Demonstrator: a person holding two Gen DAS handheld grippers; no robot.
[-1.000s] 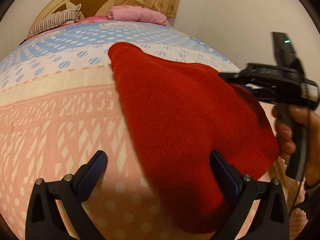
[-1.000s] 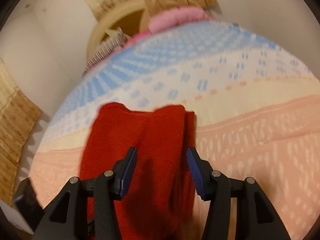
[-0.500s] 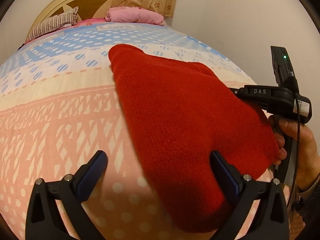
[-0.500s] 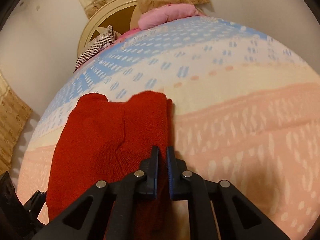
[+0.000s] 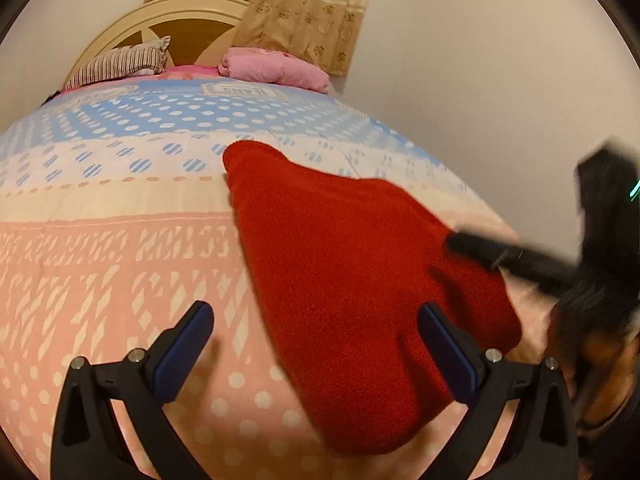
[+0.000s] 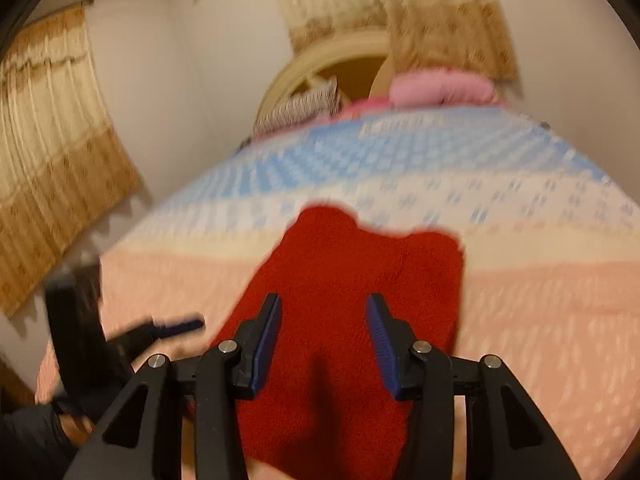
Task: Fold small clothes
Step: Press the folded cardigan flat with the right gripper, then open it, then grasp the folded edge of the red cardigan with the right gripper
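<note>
A red knit garment (image 5: 340, 260) lies folded on the patterned bed cover (image 5: 100, 260), its narrow end pointing toward the headboard. My left gripper (image 5: 316, 336) hovers open above its near left edge, one finger over bare cover and the other over the red knit. My right gripper (image 6: 326, 332) is above the garment's near end (image 6: 360, 272). Its jaws are opening, and the cloth lies below them, not pinched. In the left wrist view the right gripper (image 5: 500, 252) is a blurred black shape at the garment's right edge, held by a hand (image 5: 600, 380).
A pink pillow (image 5: 272, 70) and a striped pillow (image 5: 120, 62) lie at the cream headboard (image 5: 180, 20). A plain wall runs along the bed's right side. Beige curtains (image 6: 52, 160) hang left of the bed. The left gripper (image 6: 160, 328) shows low at the left in the right wrist view.
The right gripper was shut at the garment's right edge half a second ago; now its jaws stand apart and it has swung over the garment's near end. The left gripper lifted slightly.
</note>
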